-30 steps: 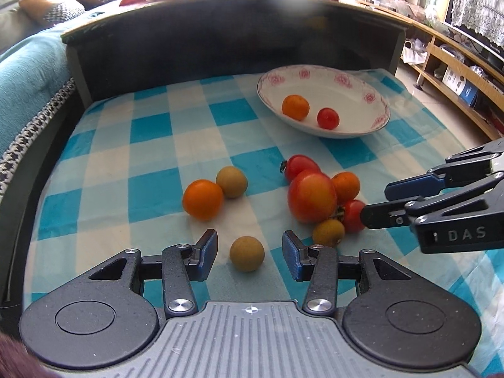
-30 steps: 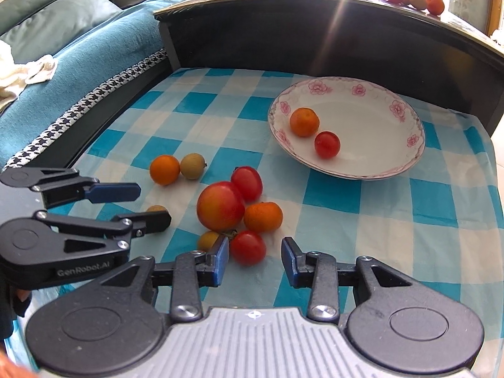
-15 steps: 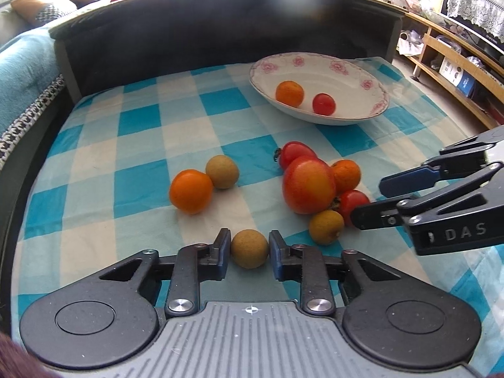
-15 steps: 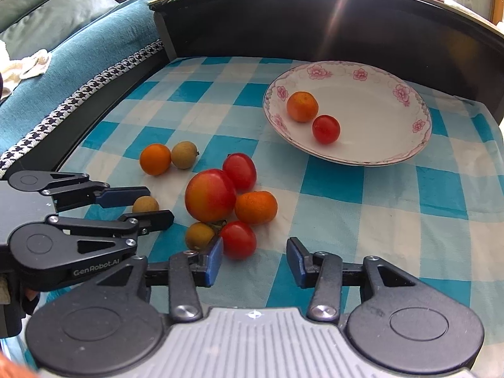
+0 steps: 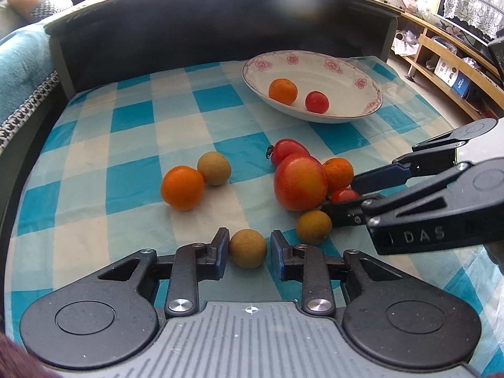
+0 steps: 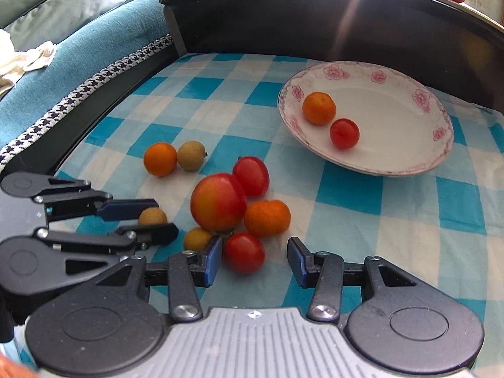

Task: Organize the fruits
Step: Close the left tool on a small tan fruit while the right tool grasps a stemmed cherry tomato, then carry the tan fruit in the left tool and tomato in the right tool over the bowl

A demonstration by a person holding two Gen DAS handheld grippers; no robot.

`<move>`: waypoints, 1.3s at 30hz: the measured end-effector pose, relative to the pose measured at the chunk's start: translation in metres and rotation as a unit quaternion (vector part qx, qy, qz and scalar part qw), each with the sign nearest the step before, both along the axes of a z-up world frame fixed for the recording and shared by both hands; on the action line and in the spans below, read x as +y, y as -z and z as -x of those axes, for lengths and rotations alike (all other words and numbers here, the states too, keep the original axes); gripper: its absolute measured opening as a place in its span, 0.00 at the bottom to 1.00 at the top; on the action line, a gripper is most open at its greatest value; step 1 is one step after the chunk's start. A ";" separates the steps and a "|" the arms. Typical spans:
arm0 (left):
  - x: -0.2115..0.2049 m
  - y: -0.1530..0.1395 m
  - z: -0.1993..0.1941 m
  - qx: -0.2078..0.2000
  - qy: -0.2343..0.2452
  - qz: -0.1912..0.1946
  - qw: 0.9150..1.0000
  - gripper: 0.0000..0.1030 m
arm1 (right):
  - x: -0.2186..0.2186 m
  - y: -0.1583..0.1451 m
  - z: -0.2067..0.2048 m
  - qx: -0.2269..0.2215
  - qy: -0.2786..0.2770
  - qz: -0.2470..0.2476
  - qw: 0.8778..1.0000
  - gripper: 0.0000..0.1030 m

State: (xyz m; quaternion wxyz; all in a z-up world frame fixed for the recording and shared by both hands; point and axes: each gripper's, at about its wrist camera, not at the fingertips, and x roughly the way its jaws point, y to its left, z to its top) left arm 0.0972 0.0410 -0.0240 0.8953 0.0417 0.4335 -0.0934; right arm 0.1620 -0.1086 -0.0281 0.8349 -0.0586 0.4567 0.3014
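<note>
Holding both grippers low over the checked cloth [image 5: 132, 119], we take the big red-yellow fruit [image 5: 300, 181] as our landmark, because most of the loose fruits lie around it. The left gripper [image 5: 247, 247] has a small brown longan [image 5: 248, 248] directly between its jaws, on the near-left side of the big fruit; the jaws stand close on both sides of it, but a thin gap seems to remain, so we judge they are not yet pressing. The right gripper [image 6: 254, 253] is spread wide around a small red tomato [image 6: 243, 252] just in front of the big fruit; the tomato lies against the left jaw, and the right jaw is well apart from it. A second longan [image 6: 197, 238] and a mandarin [image 6: 267, 218] lie just beside this tomato, so the closing must be careful. Both target fruits are nearly round, so no long axis matters; each one lies straight ahead in its own jaws. The longans look matte and rough, the tomatoes smooth and shiny, and probably slippery. Beyond the big fruit, to the far right, stands the white plate [image 5: 373, 93] with a pink flower rim, already holding one mandarin [image 5: 283, 90] and one tomato [image 5: 317, 102]. To the left of the big fruit lie an orange [image 5: 182, 187] and another longan [image 5: 214, 168], touching.
</note>
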 end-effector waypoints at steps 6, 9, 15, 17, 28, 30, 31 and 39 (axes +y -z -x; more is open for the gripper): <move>-0.001 0.000 0.002 -0.003 0.001 -0.008 1.000 0.33 | 0.009 -0.001 0.010 -0.016 -0.024 0.037 0.999 0.32; -0.003 0.000 0.003 -0.003 0.002 -0.012 1.000 0.32 | 0.011 -0.001 0.015 -0.020 -0.031 0.043 0.998 0.30; -0.006 -0.001 0.005 -0.002 0.004 -0.020 1.000 0.32 | 0.011 -0.005 0.023 -0.026 -0.036 0.054 0.998 0.30; -0.007 -0.002 0.007 0.000 0.006 -0.021 1.000 0.32 | 0.008 -0.008 0.025 -0.027 -0.031 0.055 0.998 0.30; -0.009 0.000 0.013 -0.008 0.012 -0.032 0.999 0.33 | 0.005 -0.003 0.038 -0.018 -0.020 0.073 0.997 0.30; -0.010 0.001 0.014 -0.010 0.011 -0.036 0.999 0.36 | 0.006 -0.003 0.039 -0.019 -0.022 0.075 0.997 0.30; -0.010 0.001 0.014 -0.011 0.012 -0.038 0.999 0.37 | 0.007 -0.003 0.038 -0.018 -0.022 0.073 0.997 0.30; -0.012 0.001 0.017 -0.012 0.018 -0.046 0.999 0.39 | 0.006 -0.002 0.038 -0.017 -0.026 0.073 0.997 0.31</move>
